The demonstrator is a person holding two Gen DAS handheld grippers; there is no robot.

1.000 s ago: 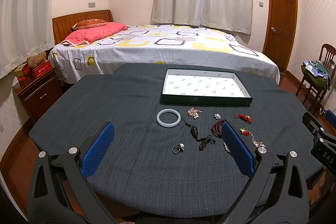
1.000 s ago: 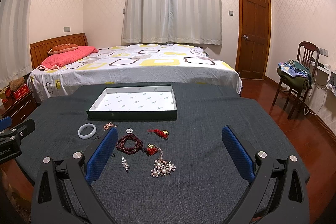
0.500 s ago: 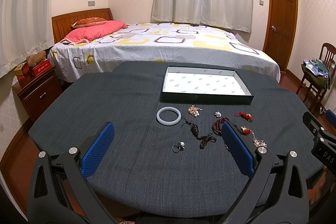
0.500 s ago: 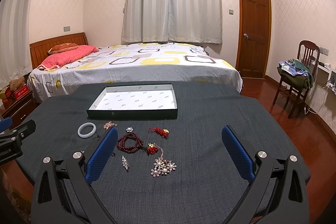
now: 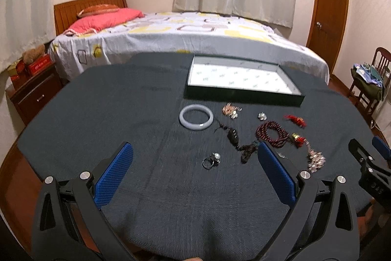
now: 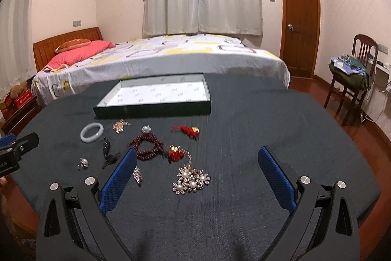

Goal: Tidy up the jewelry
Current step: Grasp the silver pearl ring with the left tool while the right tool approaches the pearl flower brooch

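Loose jewelry lies on a dark cloth-covered table [image 5: 122, 109]. A white bangle [image 5: 196, 117] is nearest the open green tray [image 5: 244, 96], which has a white lining and nothing in it. A pearl ring [image 5: 212, 160], a dark pendant on a cord [image 5: 233, 136] and a red bead bracelet [image 5: 271, 133] lie closer. My left gripper [image 5: 194, 160] hangs open above the ring. My right gripper [image 6: 196, 163] is open over a pearl flower brooch [image 6: 191, 181], with the red bead bracelet [image 6: 146, 146], white bangle [image 6: 92, 132] and tray [image 6: 152, 109] beyond.
Behind the table stands a bed [image 6: 156, 55] with a pink pillow. A wooden nightstand [image 5: 34, 92] is at the left, a door [image 6: 299, 23] and a chair [image 6: 352, 80] piled with clothes at the right. Red tassel charms [image 6: 187, 131] lie between the bracelet and the tray.
Both grippers have moved forward over the table toward the jewelry, which now sits larger and lower in both views. Nothing has been picked up and both stay open.
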